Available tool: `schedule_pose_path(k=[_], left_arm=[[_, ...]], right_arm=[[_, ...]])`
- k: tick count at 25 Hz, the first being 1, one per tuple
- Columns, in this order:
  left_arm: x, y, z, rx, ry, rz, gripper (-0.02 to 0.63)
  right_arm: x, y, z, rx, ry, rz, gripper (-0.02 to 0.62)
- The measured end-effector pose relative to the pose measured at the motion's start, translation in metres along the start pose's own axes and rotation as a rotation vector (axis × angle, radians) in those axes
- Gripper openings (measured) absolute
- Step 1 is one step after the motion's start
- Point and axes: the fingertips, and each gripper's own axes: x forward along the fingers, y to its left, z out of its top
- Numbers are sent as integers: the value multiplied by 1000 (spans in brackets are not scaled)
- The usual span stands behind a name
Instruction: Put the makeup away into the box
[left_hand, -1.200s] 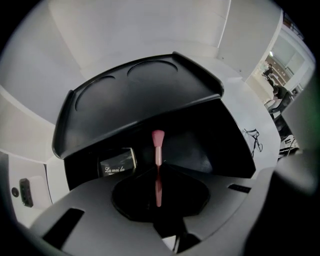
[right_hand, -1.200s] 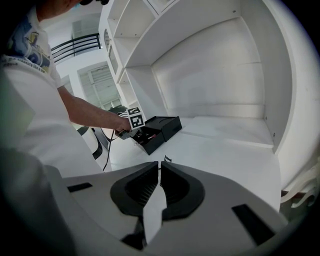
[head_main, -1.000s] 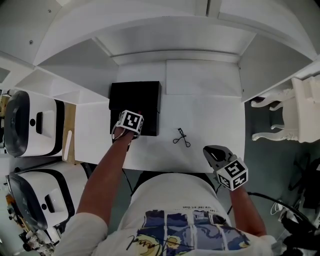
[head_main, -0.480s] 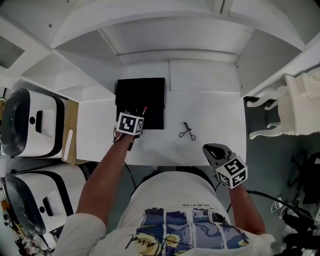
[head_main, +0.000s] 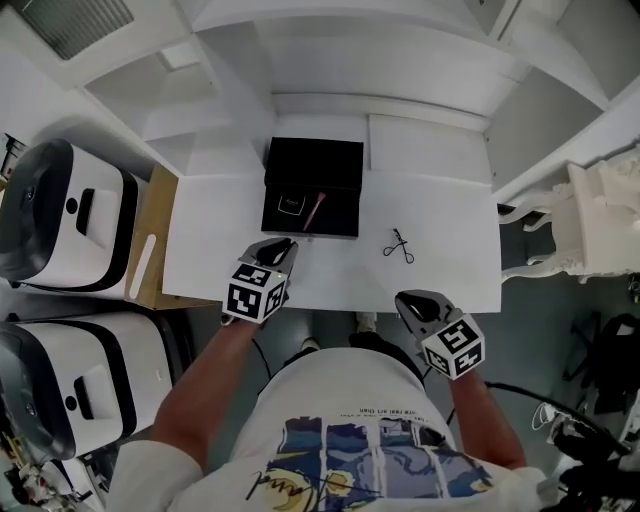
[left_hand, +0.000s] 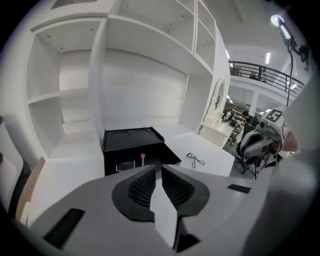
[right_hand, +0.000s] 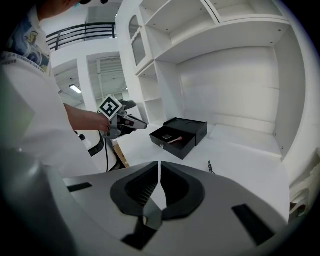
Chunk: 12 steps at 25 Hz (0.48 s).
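Note:
A black box (head_main: 312, 165) stands at the back of the white table (head_main: 440, 215), its drawer pulled open toward me. In the drawer lie a pink brush (head_main: 314, 210) and a small compact (head_main: 288, 203). An eyelash curler (head_main: 398, 245) lies on the table to the right of the box. My left gripper (head_main: 283, 245) hovers above the front edge, just short of the drawer; its jaws have just been closing and hold nothing. My right gripper (head_main: 405, 298) hangs off the front edge, shut and empty. The left gripper view shows the box (left_hand: 127, 137), brush (left_hand: 143, 159) and curler (left_hand: 196, 159) beyond the left gripper (left_hand: 158, 167).
Two white machines (head_main: 60, 215) (head_main: 70, 370) stand left of the table beside a wooden board (head_main: 150, 240). An ornate white chair (head_main: 600, 220) is at the right. White shelves (head_main: 380, 60) rise behind the table.
The left gripper has pulled back from the drawer toward the front edge and risen. The pink brush now lies in the drawer. The right gripper has shifted a little left.

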Motion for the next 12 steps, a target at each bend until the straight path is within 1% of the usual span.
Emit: schedule_pose_path(k=[2,7,12], left_arm=[[-23,-7,-9,-5,-36,-11,40],[-74,-29,-26,19,-116,-53,15],[-106,-59,-49,23,-145,-113,14]], right_arm=[[1,18,0,-8,0,0,35],[-1,65,-13,-21,6,-8,35],[-8,100,-29,-8,13,-28,35]])
